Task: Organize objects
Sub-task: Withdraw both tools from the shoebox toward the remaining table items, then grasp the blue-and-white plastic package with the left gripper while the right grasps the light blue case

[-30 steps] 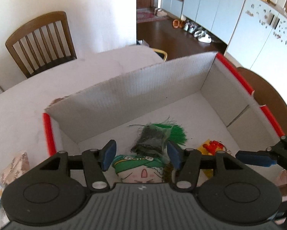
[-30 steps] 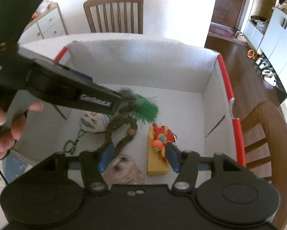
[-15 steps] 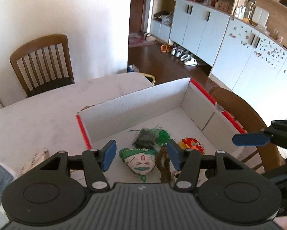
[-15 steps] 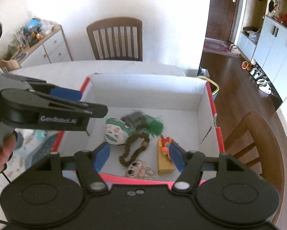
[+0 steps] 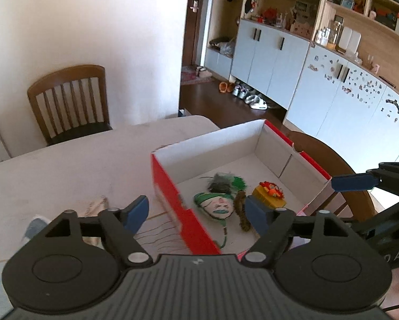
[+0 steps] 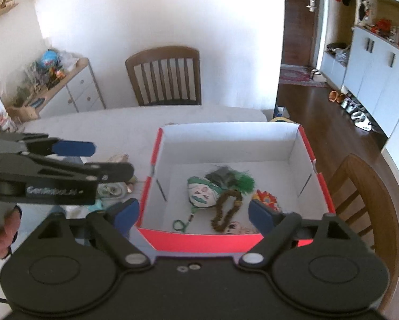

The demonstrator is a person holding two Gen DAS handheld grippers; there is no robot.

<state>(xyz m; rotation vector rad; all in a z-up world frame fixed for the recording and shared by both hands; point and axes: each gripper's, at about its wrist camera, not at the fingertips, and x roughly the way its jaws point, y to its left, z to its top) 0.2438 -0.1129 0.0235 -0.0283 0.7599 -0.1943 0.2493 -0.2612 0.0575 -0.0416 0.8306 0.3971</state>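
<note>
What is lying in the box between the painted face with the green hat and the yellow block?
A brown beaded loop lies between the painted face with the green hat and the yellow block; the left wrist view shows all three best.

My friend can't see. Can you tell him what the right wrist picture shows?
An open red cardboard box on a table holds a face-painted pouch, green tassel, brown bead bracelet and colourful toys. The right gripper hovers open above; the left gripper is beside it.

Matte black hand-held gripper point(image 6: 194, 210), blue pads point(image 6: 259, 214), silver pivot screws (white lettering along arm).
</note>
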